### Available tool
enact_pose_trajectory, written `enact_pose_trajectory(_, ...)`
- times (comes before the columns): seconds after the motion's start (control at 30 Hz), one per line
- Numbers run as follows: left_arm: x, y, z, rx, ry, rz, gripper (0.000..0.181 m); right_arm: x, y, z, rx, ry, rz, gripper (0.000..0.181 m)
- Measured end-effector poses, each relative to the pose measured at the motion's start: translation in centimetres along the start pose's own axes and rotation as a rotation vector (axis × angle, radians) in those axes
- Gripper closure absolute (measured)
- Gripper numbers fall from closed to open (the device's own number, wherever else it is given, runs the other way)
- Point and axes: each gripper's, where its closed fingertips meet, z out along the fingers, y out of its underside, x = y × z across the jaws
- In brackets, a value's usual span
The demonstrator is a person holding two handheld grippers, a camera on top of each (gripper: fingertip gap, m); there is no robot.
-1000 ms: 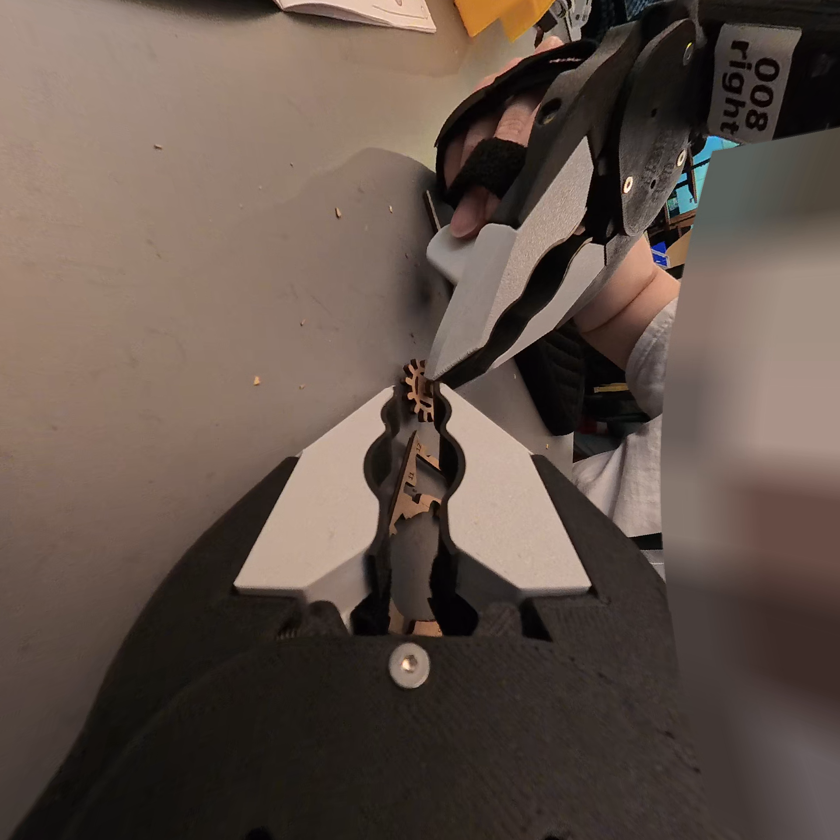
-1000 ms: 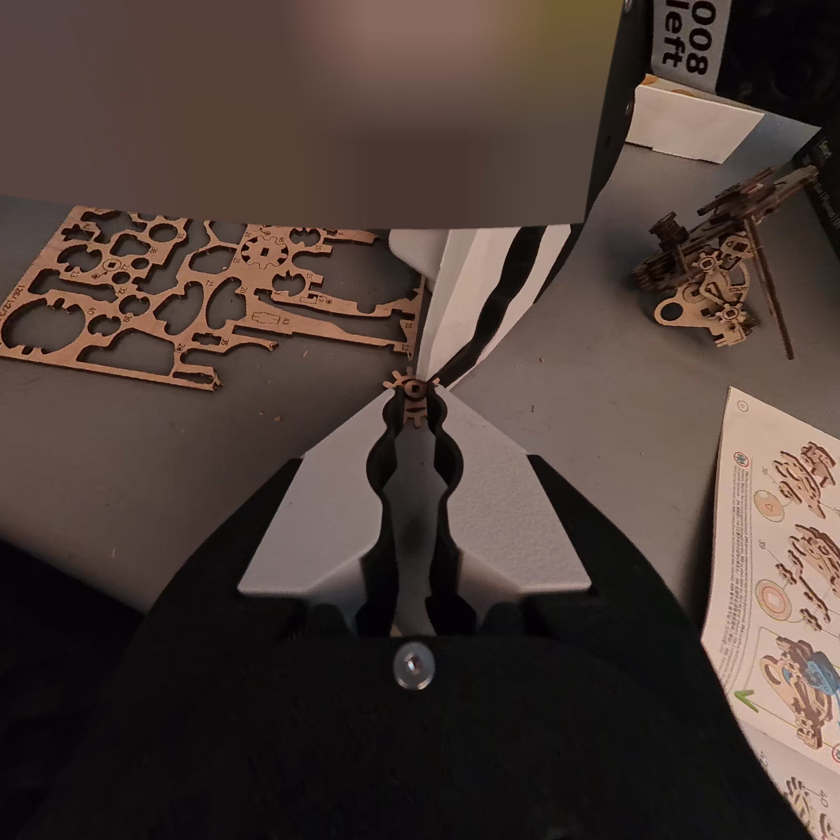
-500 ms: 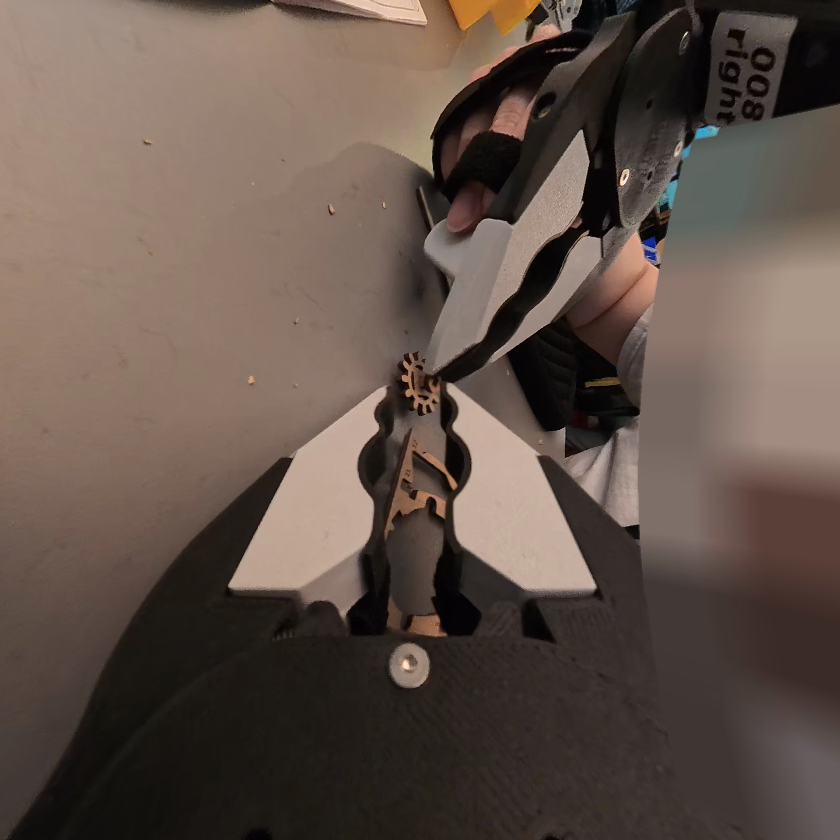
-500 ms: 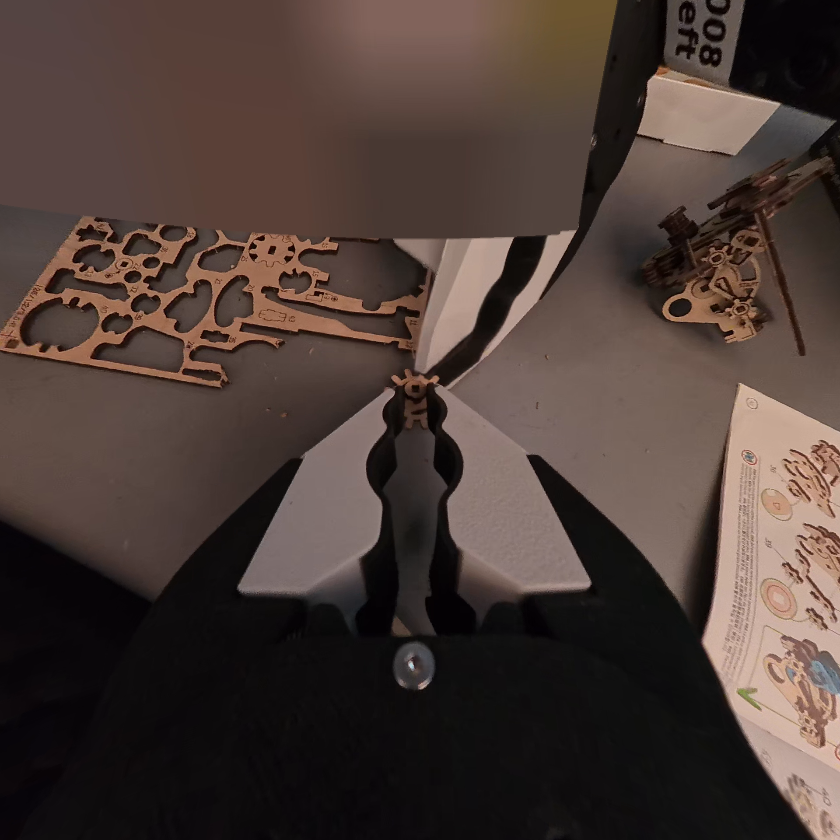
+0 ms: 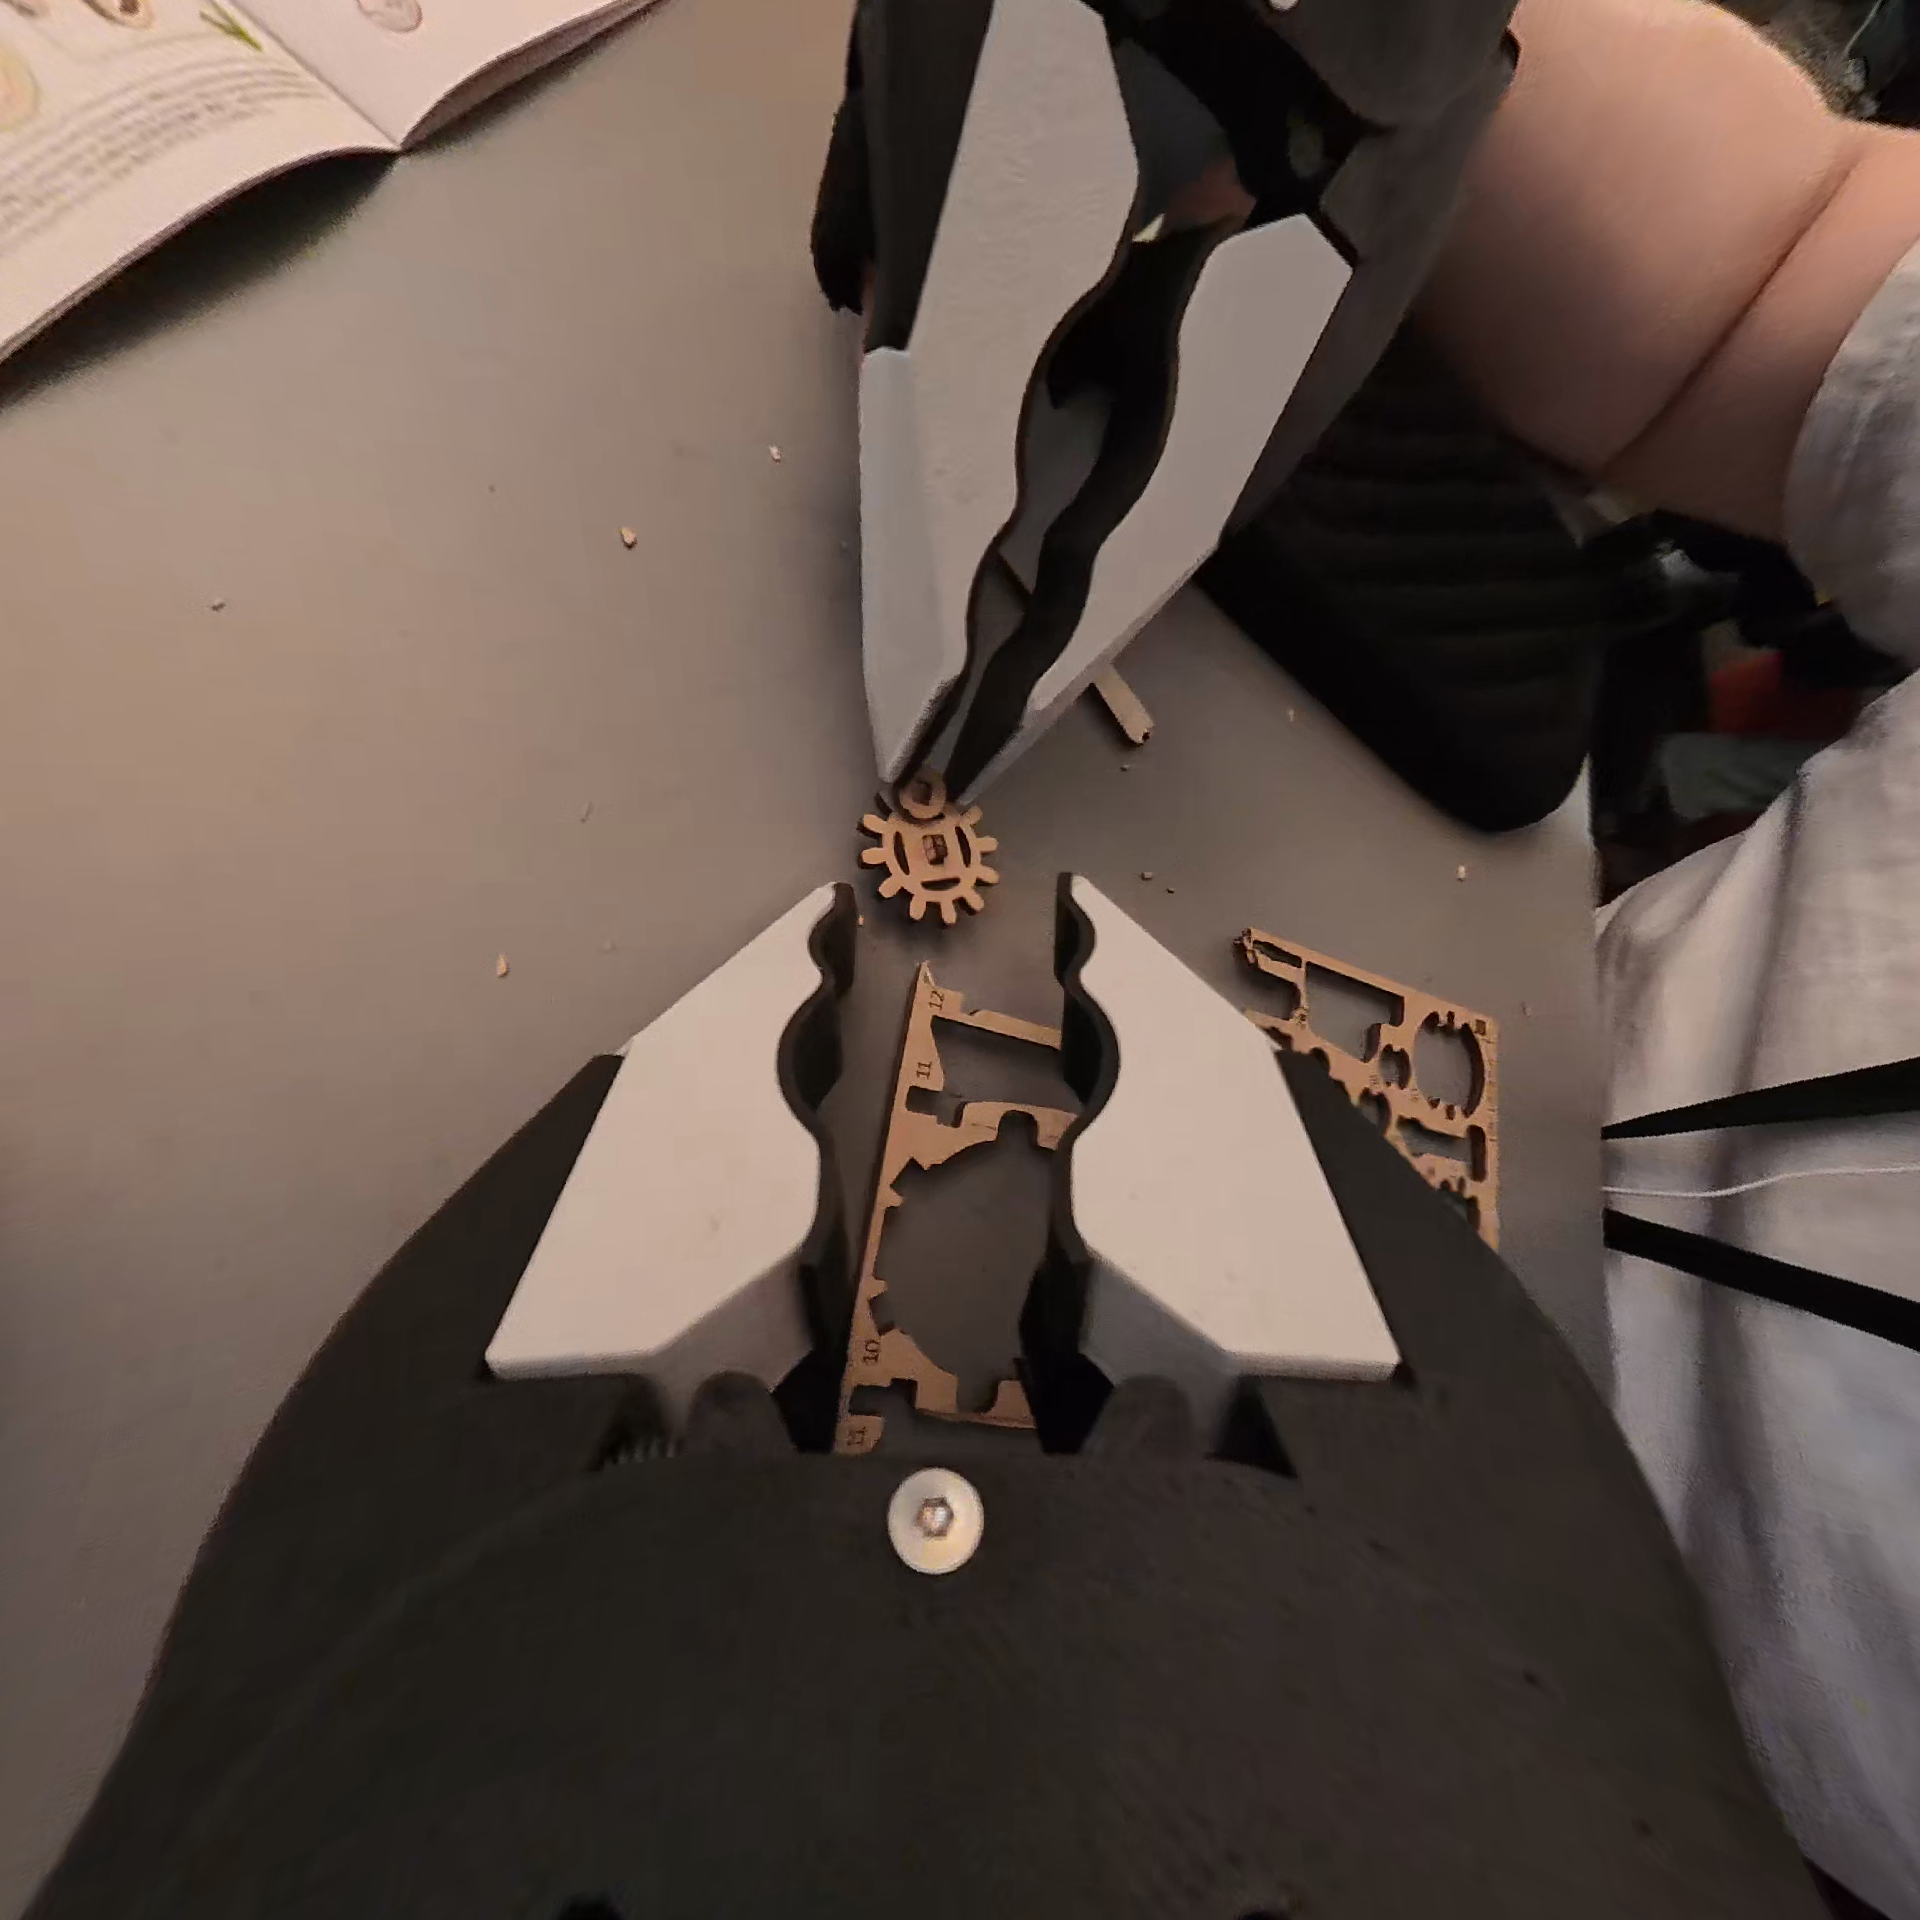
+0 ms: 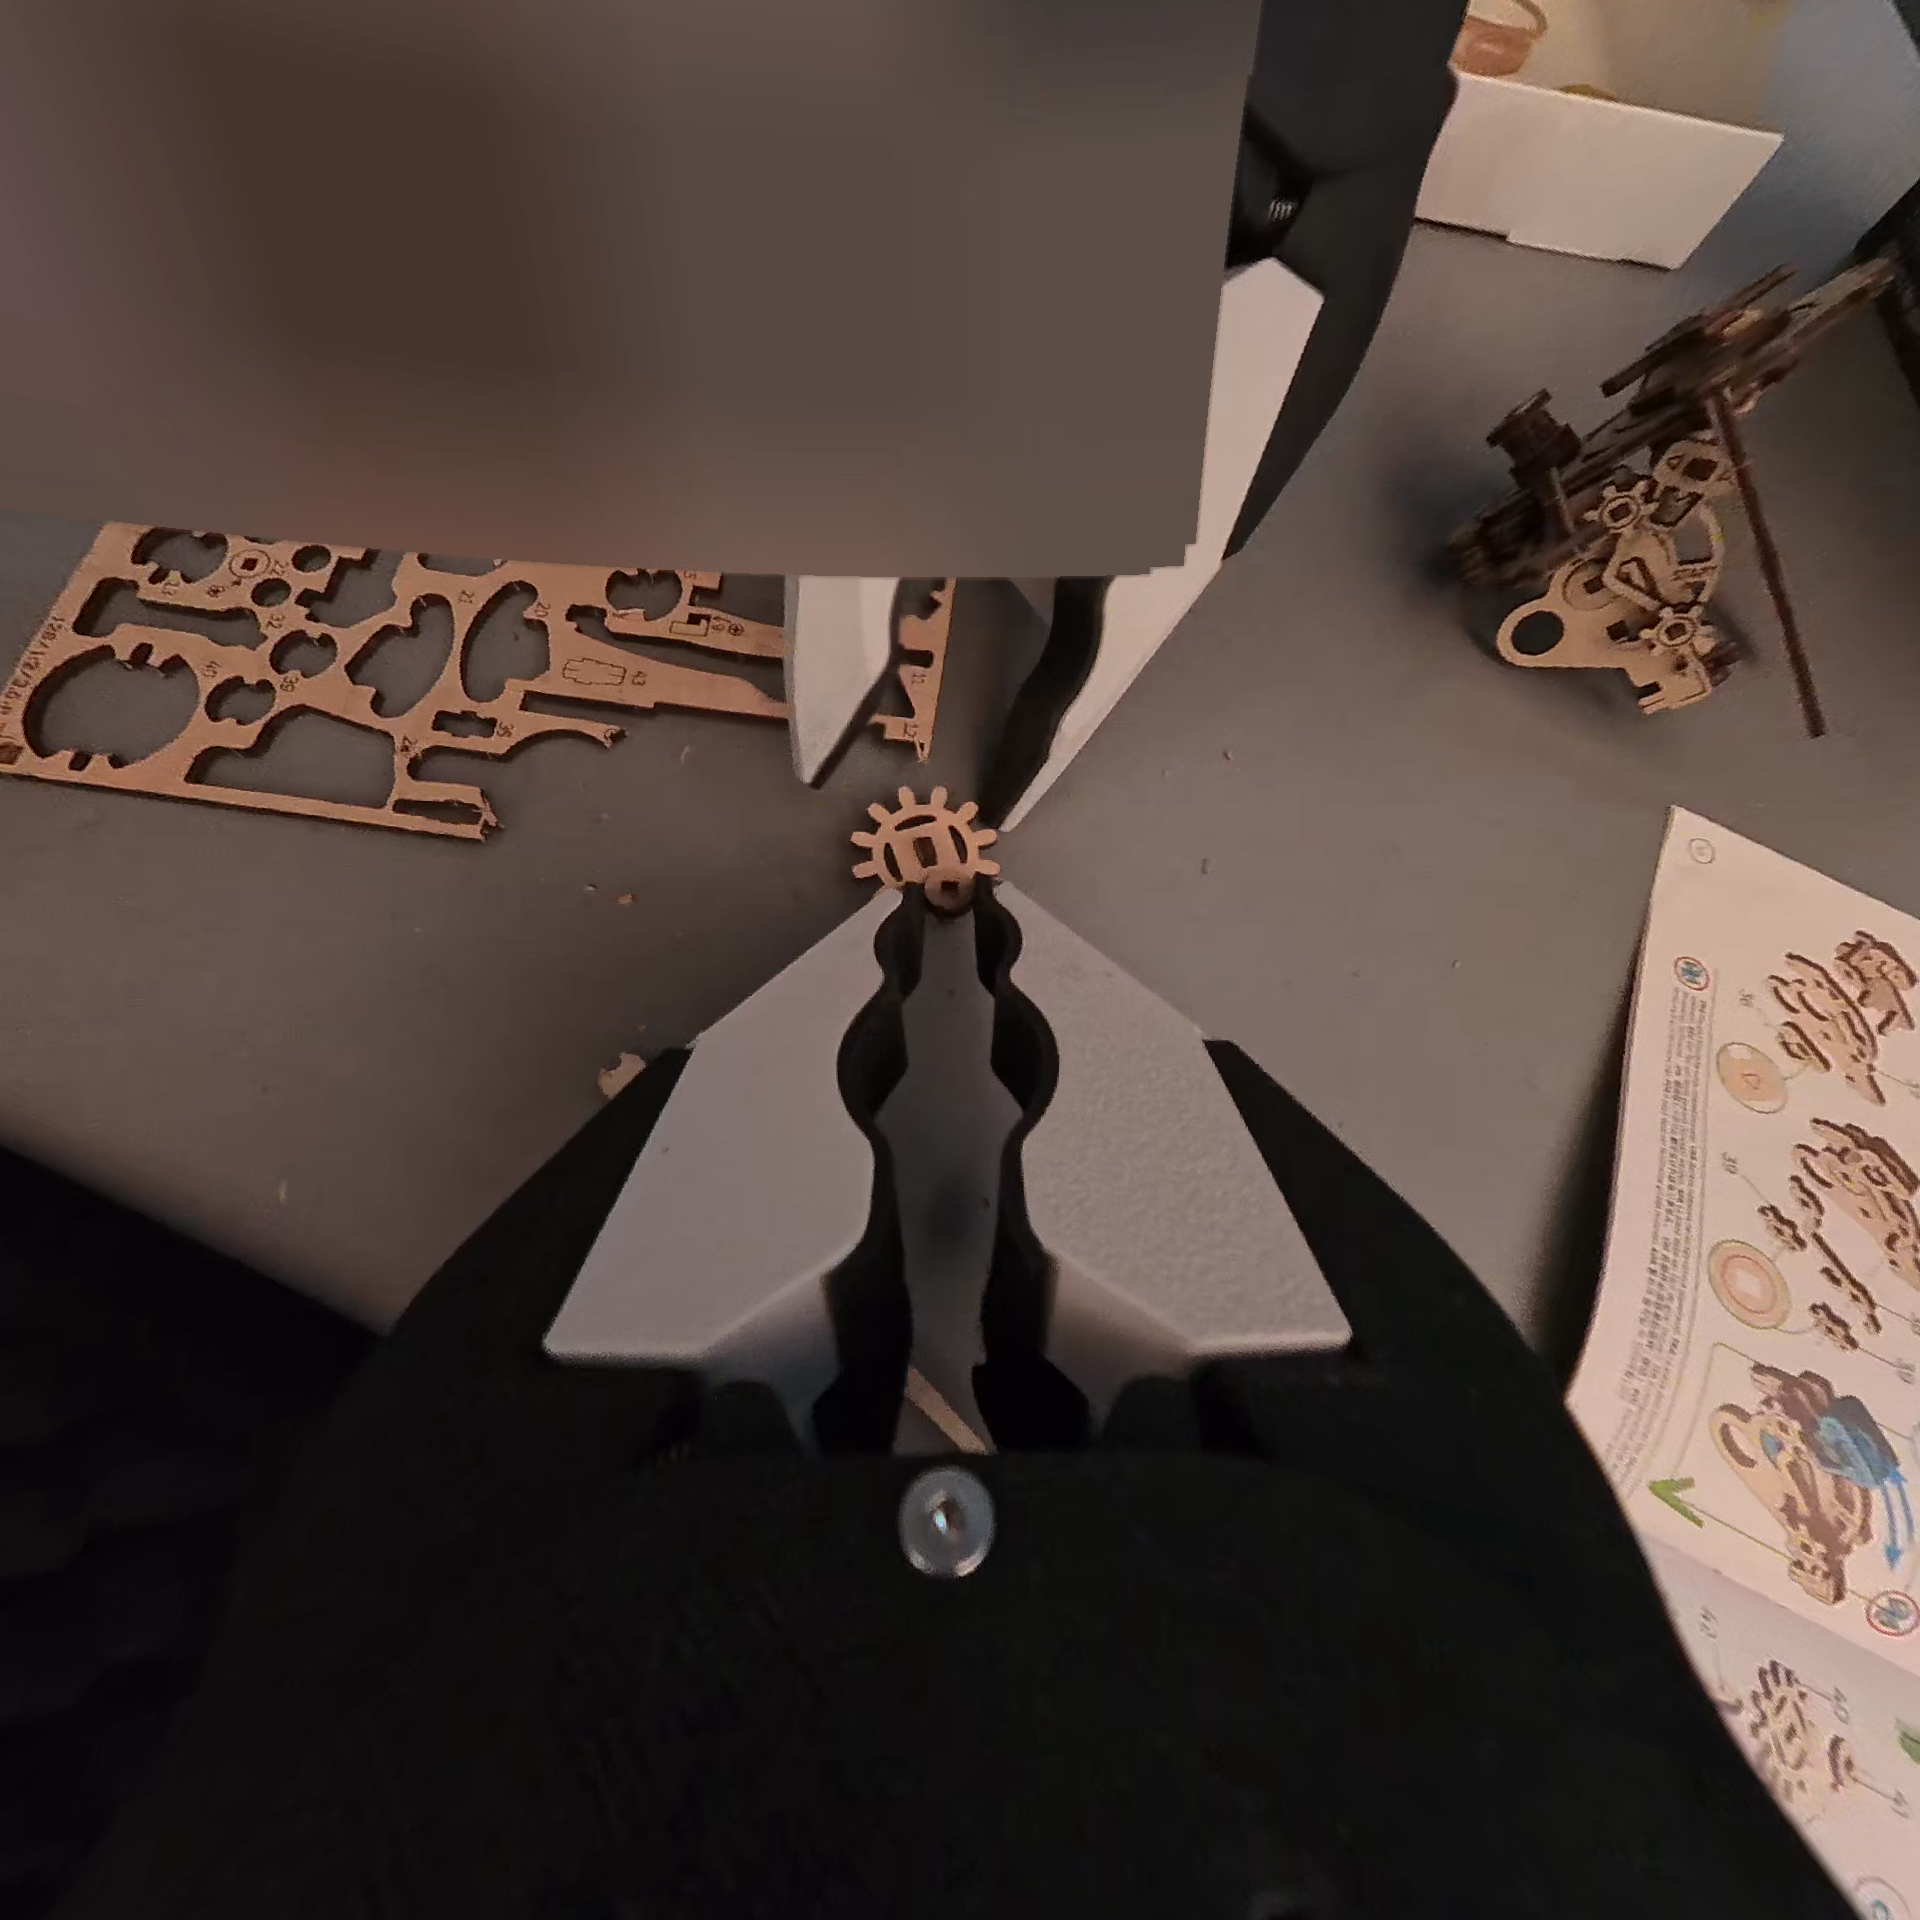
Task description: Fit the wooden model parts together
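Wooden gear (image 5: 928, 852): small toothed wheel with a square centre hole, held above the grey table (image 5: 364, 623), pinched at a small tab on its rim.
Right gripper (image 6: 943, 902): tips pressed together on the gear's tab; nothing else touched. Judged to hold by the rim so the centre hole stays free for fitting.
Left gripper (image 5: 954, 899): fingers apart, empty; the gear sits just beyond its tips and touches neither finger.
Punched-out sheet (image 6: 312, 675): flat on the table beneath the left gripper, most parts already removed.
Part-built model (image 6: 1621, 561): stands on the table, well apart from both grippers; likely where the gear goes.
Instruction booklet (image 6: 1787, 1299): open beside the work, probably for reference.
Stage, judged: gear in hand, not yet fitted to the model.
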Motion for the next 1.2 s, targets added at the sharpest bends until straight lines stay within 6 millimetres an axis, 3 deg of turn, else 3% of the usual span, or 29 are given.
enact_pose_trajectory(0.27, -0.6, 0.0, 0.4, -0.012, -0.131, 0.158, 0.151, -0.4, 0.1, -0.1, -0.028, 0.000, 0.005, 0.173)
enact_pose_trajectory(0.47, -0.5, 0.0, 0.2, 0.005, -0.076, 0.132, 0.149, 0.1, -1.6, -0.2, 0.064, 0.056, -0.029, 0.173)
enact_pose_trajectory(0.53, -1.1, 0.1, -0.1, 0.011, -0.083, 0.101, 0.160, -0.1, -1.2, 0.1, 0.043, 0.050, -0.035, 0.173)
enact_pose_trajectory(0.77, -1.8, -0.6, -0.8, 0.062, -0.033, -0.067, 0.149, -0.2, -1.2, 0.4, 0.052, 0.049, -0.026, 0.173)
enact_pose_trajectory(1.2, -1.8, -0.6, -0.6, 0.068, -0.029, -0.074, 0.154, -0.2, -0.9, 0.7, 0.048, 0.061, -0.033, 0.173)
